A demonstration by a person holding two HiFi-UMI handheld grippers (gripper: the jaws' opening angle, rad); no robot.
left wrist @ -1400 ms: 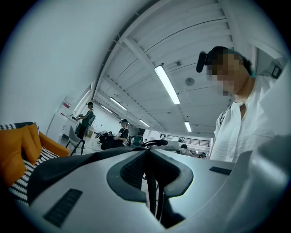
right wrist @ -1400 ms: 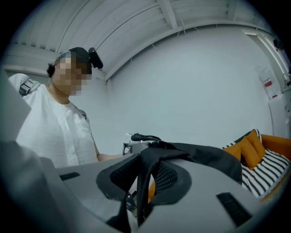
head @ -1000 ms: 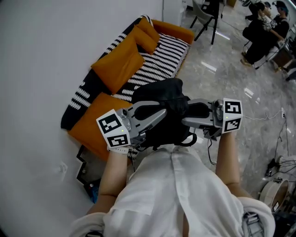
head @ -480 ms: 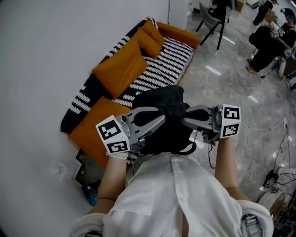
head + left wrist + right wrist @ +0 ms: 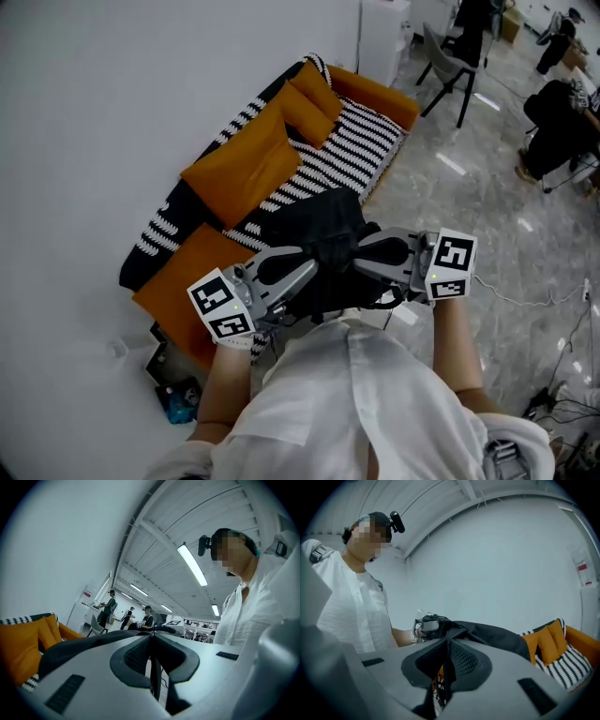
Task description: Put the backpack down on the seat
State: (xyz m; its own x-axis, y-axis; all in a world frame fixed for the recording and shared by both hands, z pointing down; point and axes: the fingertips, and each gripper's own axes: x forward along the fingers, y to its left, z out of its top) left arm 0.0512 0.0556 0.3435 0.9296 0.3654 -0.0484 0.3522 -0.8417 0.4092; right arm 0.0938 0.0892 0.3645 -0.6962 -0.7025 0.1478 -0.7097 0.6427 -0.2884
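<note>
**Backpack [image 5: 309, 220] in the air, pinched from 2 sides**

Held up in front of the white shirt [image 5: 366, 403], between the 2 tools, with their tips pointing inward at each other. Clamped on the person's left by the left gripper [image 5: 315, 262], with jaws pressed almost together on a thin dark strap. Pinched on the other side by the right gripper [image 5: 358, 255], with jaws that have just been closing and pads now on a fold of black fabric. Bulging out past both sets of tips, on the side away from the body.

Not yet down on the seat. Seen from above against the near end of the sofa [image 5: 380, 89], over the edge of the black-and-white striped throw [image 5: 352, 145] and just beside the flat orange cushion [image 5: 178, 281] at that end. Well apart from the 2 orange pillows [image 5: 239, 169] leaning on the backrest farther along. Glossy grey floor [image 5: 469, 206] to the right of the sofa.
</note>
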